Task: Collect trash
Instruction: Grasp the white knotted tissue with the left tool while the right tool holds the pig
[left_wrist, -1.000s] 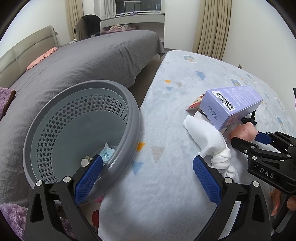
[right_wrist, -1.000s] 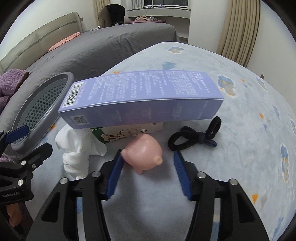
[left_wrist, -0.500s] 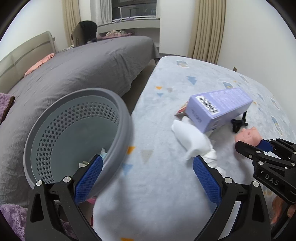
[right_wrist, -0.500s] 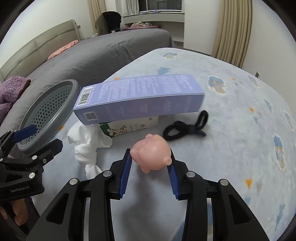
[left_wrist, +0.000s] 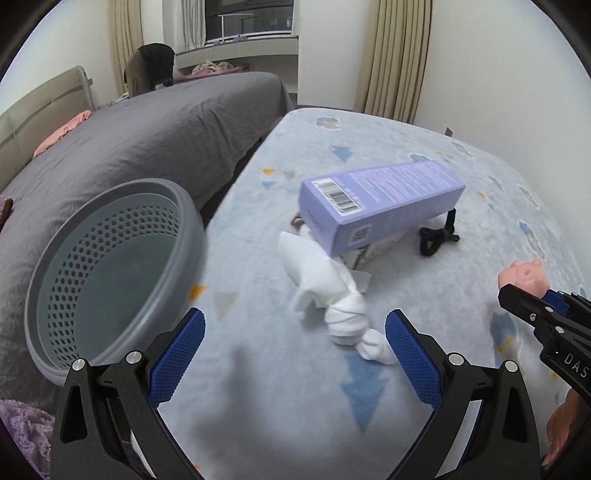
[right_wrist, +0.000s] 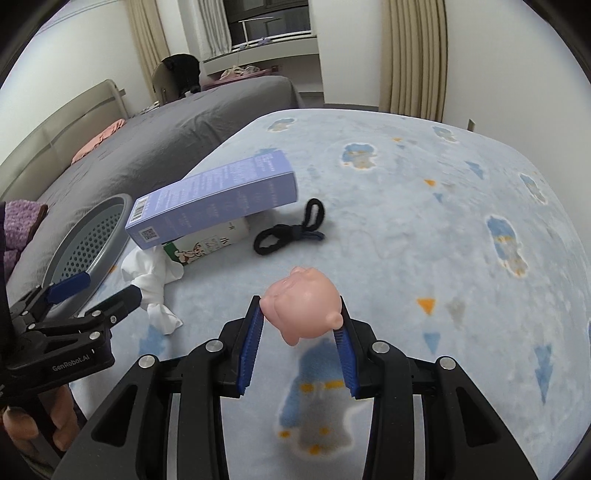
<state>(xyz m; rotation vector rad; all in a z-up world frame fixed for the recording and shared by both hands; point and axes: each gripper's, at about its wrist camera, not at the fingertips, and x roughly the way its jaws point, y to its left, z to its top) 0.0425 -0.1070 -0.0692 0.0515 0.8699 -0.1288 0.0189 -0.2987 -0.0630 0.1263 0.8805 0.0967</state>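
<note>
My right gripper is shut on a pink pig toy and holds it above the light blue blanket; the toy also shows in the left wrist view. My left gripper is open and empty, just in front of a knotted white cloth. A purple box leans on a small white carton. A black hair tie lies to the right of them. The grey perforated basket stands at the left.
The light blue patterned blanket covers the near bed. A grey bed lies beyond a narrow gap at the left. Purple fabric lies at the far left. Curtains and a wall stand behind.
My right gripper shut on the pig toy and lifted it off the blanket. Both grippers pulled back, so the box, cloth and basket look farther away.
</note>
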